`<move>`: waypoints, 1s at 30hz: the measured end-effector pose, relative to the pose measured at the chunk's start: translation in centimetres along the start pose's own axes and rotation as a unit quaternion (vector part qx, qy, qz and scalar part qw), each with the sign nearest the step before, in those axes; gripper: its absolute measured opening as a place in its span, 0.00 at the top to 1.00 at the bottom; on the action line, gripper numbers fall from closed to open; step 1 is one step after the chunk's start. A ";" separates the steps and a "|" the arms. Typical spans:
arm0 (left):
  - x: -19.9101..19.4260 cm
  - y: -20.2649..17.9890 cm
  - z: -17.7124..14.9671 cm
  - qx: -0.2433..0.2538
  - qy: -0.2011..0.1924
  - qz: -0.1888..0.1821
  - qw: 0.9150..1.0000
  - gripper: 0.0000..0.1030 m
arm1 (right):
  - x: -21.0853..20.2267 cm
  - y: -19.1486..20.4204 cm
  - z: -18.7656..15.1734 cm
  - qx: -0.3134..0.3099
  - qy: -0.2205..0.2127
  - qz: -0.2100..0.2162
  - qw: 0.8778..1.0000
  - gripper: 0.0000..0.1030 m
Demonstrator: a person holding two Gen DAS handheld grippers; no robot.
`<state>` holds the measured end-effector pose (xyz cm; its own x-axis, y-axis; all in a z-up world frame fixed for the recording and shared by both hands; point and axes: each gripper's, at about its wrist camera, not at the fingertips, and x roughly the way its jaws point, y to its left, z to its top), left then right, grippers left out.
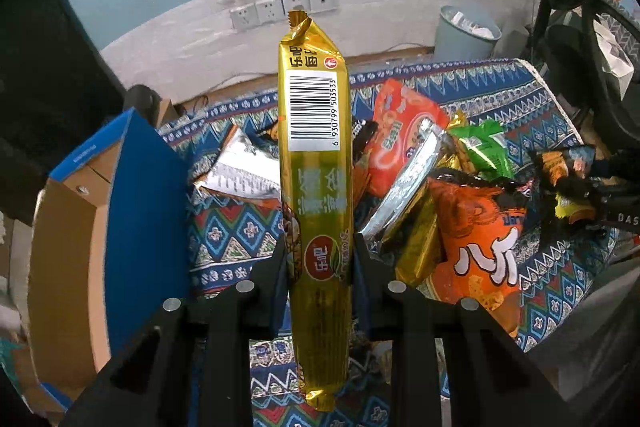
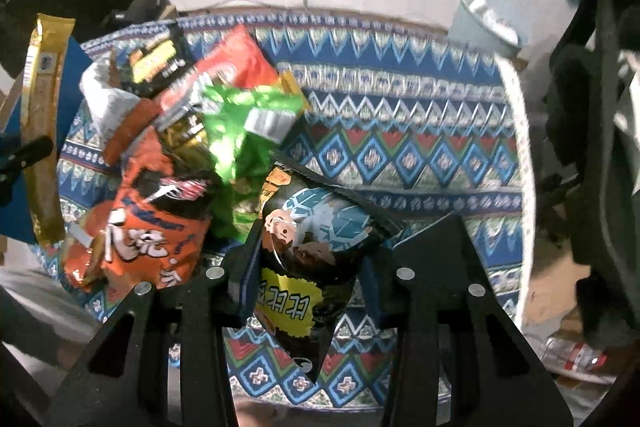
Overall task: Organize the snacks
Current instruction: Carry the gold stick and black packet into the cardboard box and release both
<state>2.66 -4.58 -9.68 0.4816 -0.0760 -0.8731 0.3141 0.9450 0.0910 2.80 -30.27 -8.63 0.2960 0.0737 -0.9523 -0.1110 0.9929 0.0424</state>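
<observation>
- Left hand-held gripper point(image 1: 318, 267) is clamped on the gold snack pack point(image 1: 314, 163); long axis 12–6 o'clock; the blue cardboard box point(image 1: 132, 211) is judged nearest, at 9 o'clock.
- Right hand-held gripper point(image 2: 310, 255) is pinched on the black snack bag point(image 2: 316, 227), above the desk point(image 2: 420, 163).

Gold snack pack point(image 1: 316, 187) upright, lifted; black snack bag point(image 2: 312, 239) tilted, apparently lifted; rest piled.

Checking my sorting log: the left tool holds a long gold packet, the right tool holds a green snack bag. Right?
Not quite. The right tool holds a black snack bag, as the right wrist view shows; the green bag lies in the pile. The left tool does hold the long gold packet.
</observation>
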 end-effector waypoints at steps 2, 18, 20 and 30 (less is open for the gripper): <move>-0.8 0.0 0.0 0.004 -0.010 0.003 1.000 0.73 | -1.3 0.4 0.1 -0.008 -0.015 0.001 1.000 0.60; -5.7 1.1 -0.1 0.027 -0.074 0.047 0.996 0.73 | -6.6 5.7 3.3 -0.064 -0.110 0.057 0.990 0.60; -6.4 1.4 -0.1 0.028 -0.083 0.051 0.995 0.73 | -6.9 6.4 3.7 -0.070 -0.116 0.066 0.989 0.60; -9.3 3.9 -0.3 0.018 -0.120 0.073 0.990 0.73 | -8.1 11.4 6.0 -0.107 -0.135 0.105 0.980 0.60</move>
<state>-0.86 -0.08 -1.41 0.7038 -0.0174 -0.7102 0.2542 0.9397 0.2289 4.88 -18.98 1.34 0.4824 0.3239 -0.8139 -0.3831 0.9136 0.1364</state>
